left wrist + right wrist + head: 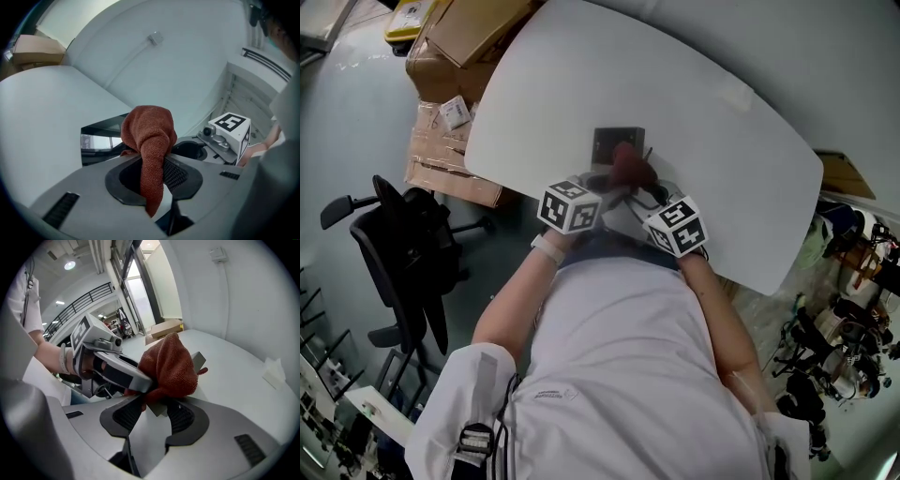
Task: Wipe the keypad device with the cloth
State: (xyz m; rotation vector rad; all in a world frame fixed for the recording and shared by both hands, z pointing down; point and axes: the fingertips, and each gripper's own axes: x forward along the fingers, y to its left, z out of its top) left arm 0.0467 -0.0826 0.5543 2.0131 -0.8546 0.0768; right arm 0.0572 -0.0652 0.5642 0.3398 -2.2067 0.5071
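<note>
A dark grey keypad device (619, 141) lies flat on the white table (722, 150), straight in front of me. A rust-red cloth (628, 166) is bunched over its near edge. My left gripper (607, 190) is shut on the cloth (149, 126), which hangs down between its jaws, with the device (98, 136) just beyond. My right gripper (152, 406) stands open close to the cloth (171, 366). A grey corner of the device (200, 360) runs into the gap between its pads without being pressed. The left gripper's fingers (122, 373) reach the cloth from the left.
Cardboard boxes (459, 37) are stacked beyond the table's far left edge, with more flattened ones (441, 155) beside it. A black office chair (403, 244) stands at my left. Cluttered gear (848, 281) fills the floor on the right. A small white scrap (274, 371) lies on the table.
</note>
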